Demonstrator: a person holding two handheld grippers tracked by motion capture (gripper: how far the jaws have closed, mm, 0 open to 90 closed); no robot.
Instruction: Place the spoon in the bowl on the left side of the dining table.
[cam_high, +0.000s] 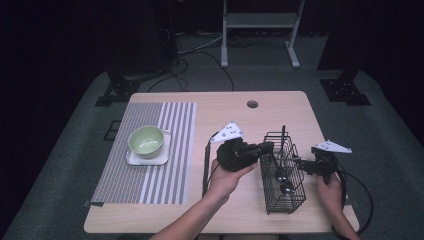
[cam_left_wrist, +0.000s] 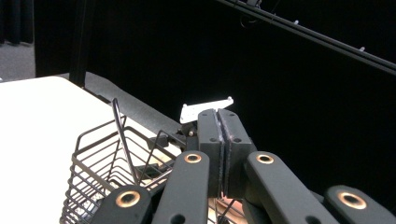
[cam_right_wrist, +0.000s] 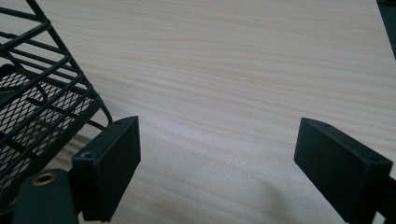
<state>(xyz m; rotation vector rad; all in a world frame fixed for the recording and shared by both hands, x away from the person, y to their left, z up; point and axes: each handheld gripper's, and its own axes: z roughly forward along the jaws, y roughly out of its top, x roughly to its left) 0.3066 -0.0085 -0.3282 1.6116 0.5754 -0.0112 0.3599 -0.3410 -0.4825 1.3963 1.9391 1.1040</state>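
The light wood-grain table (cam_high: 165, 210) stood on a grey carpeted floor (cam_high: 60, 150), with the room behind it dark and black-curtained. A white metal frame (cam_high: 260, 20) and black stand bases (cam_high: 345, 90) rose from the carpet beyond the far edge, and a small round hole (cam_high: 252, 104) sat in the tabletop near that edge. A grey-and-white striped placemat (cam_high: 155, 175) covered the table's left part; on it a pale green bowl (cam_high: 146, 140) rested on a square white plate (cam_high: 137, 160).

The black wire basket (cam_high: 295, 192) stood on bare wood at the right, holding dark utensils, one handle sticking upright above the rim. The left gripper (cam_high: 266, 147) lay just beside the basket's left rim, its jaws pressed together with nothing between them, as the left gripper view (cam_left_wrist: 219, 154) showed. The right gripper (cam_high: 300, 162) sat at the basket's right side, its jaws standing wide apart over bare tabletop in the right gripper view (cam_right_wrist: 217, 163), the basket's corner just beside one pad.
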